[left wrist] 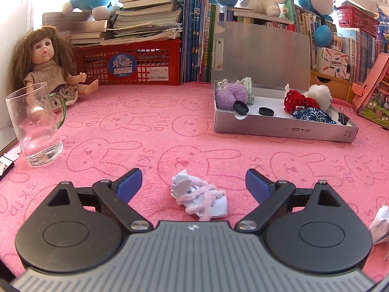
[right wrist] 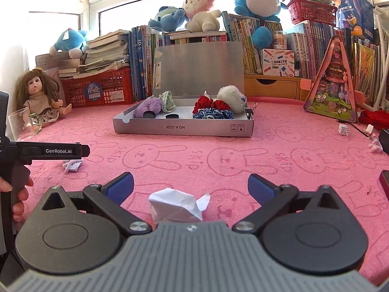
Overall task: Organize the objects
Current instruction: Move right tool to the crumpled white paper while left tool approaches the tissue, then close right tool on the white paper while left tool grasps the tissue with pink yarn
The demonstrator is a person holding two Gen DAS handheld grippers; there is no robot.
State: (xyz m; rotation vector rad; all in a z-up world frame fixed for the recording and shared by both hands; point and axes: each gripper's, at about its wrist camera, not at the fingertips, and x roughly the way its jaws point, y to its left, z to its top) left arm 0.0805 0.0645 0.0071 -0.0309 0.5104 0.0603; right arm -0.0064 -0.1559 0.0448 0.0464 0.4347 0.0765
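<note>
Both grippers' fingers gape: left (left wrist: 193,185) around one yarn-wrapped paper wad (left wrist: 199,199), right (right wrist: 190,185) around one white wad (right wrist: 178,206).

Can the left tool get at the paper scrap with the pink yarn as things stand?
Probably yes: the left tool is open, the yarn-wrapped paper scrap lies between its fingers on the pink cloth, nothing in between.

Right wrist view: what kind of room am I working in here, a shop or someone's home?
Most likely a home, probably a child's room or study corner. A doll sits on the pink bunny-print cloth, plush toys such as a pink rabbit top packed rows of books, and a window is behind.
</note>
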